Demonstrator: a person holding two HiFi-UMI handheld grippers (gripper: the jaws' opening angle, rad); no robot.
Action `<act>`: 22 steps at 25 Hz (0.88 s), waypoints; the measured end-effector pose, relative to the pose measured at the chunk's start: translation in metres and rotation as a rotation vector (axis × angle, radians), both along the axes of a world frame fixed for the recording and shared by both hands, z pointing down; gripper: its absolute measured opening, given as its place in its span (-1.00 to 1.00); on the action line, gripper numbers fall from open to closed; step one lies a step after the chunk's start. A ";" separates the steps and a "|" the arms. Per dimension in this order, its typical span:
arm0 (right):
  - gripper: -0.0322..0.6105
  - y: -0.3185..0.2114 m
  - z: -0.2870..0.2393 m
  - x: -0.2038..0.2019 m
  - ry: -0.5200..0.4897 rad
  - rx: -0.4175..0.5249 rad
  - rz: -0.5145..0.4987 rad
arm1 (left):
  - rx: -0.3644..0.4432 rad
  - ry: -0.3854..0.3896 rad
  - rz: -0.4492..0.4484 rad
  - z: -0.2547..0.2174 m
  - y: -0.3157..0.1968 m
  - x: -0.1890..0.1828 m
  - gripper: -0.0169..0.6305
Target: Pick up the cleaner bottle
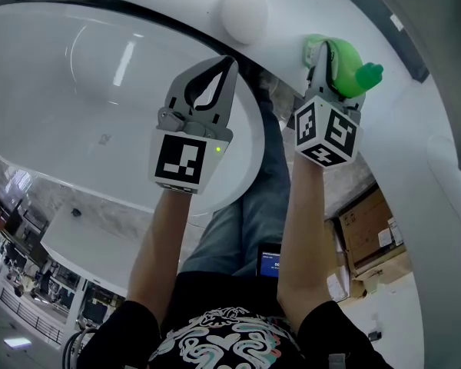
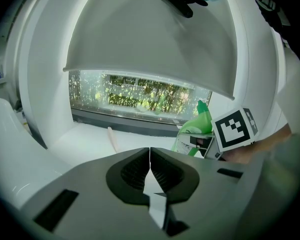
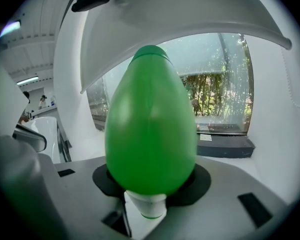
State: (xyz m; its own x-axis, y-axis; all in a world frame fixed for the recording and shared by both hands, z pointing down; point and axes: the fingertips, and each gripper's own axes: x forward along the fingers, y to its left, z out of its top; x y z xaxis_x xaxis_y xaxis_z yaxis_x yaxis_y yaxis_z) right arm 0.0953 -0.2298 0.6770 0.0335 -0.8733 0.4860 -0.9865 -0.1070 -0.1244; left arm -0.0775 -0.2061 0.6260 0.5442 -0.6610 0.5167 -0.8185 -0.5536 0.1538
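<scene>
A: Holding, item one: cleaner bottle [image 3: 151,129], green, rounded, clamped across its belly by right gripper [image 1: 321,69], at the far right end of the white ledge [image 2: 90,141]. Secure?

B: Seemingly so (pads pressed on both flanks, no gap visible). Item two: left gripper [image 2: 150,156], jaws shut together, nothing between, parked over the tub [image 1: 77,91].

A: Handling notes?

B: Lift straight up, slowly. Hold an even squeeze, given the risk of slip or tilt on smooth curved plastic. Avoid crushing the wall. Mind the overhanging white cover [image 3: 190,14] above. Leave left gripper parked, well clear of the lift.
</scene>
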 end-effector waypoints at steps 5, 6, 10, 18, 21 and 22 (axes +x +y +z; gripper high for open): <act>-0.26 -0.004 -0.011 0.000 0.007 0.018 -0.016 | 0.004 0.003 -0.004 -0.003 0.000 0.000 -0.90; -0.26 -0.005 -0.013 0.000 0.008 0.022 -0.020 | 0.007 0.003 -0.005 -0.004 -0.001 0.000 -0.90; -0.26 -0.004 -0.019 0.001 0.006 0.029 -0.028 | 0.016 0.007 -0.011 -0.007 -0.001 0.002 -0.90; -0.27 -0.003 -0.033 -0.002 -0.003 0.043 -0.064 | -0.016 -0.033 0.002 -0.008 0.000 -0.001 -0.90; -0.27 -0.003 -0.042 -0.005 -0.007 0.051 -0.084 | 0.003 -0.018 -0.005 -0.013 -0.003 0.000 -0.90; -0.27 -0.004 -0.045 -0.006 -0.006 0.053 -0.093 | 0.014 -0.008 -0.011 -0.016 -0.005 0.000 -0.90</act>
